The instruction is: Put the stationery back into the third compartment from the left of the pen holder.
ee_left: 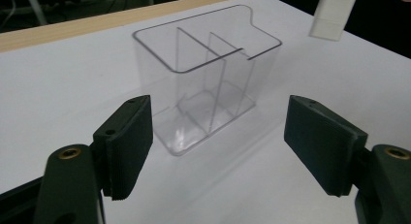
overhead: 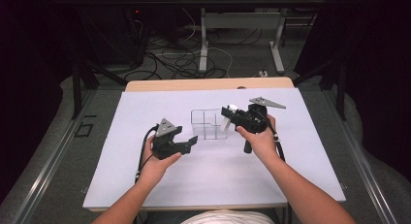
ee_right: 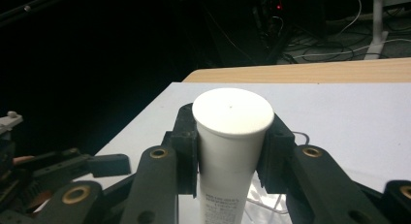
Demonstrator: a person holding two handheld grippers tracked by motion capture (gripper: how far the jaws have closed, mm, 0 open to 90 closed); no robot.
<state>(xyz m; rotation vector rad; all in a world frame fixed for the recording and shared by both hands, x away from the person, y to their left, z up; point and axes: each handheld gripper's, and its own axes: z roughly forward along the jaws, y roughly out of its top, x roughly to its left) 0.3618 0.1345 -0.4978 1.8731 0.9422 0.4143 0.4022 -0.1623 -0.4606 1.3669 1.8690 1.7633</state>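
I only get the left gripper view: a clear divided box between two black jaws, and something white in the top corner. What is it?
Observer: A white tube, cap up, clamped in the right gripper.
Operator: Is it in the box?
Observer: No. From above, it hangs by the clear box's right edge, outside it.
Operator: What carries my jaws?
Observer: A person's left hand holds the left gripper; a grey three-cornered plate sits on top.

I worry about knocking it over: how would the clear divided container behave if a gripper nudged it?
The clear divided container looks thin-walled and empty, so probably light; a nudge would likely slide it on the smooth white table cover. It stands tall on a narrow base, so a high push might tip it. Its walls look stiff, not floppy.
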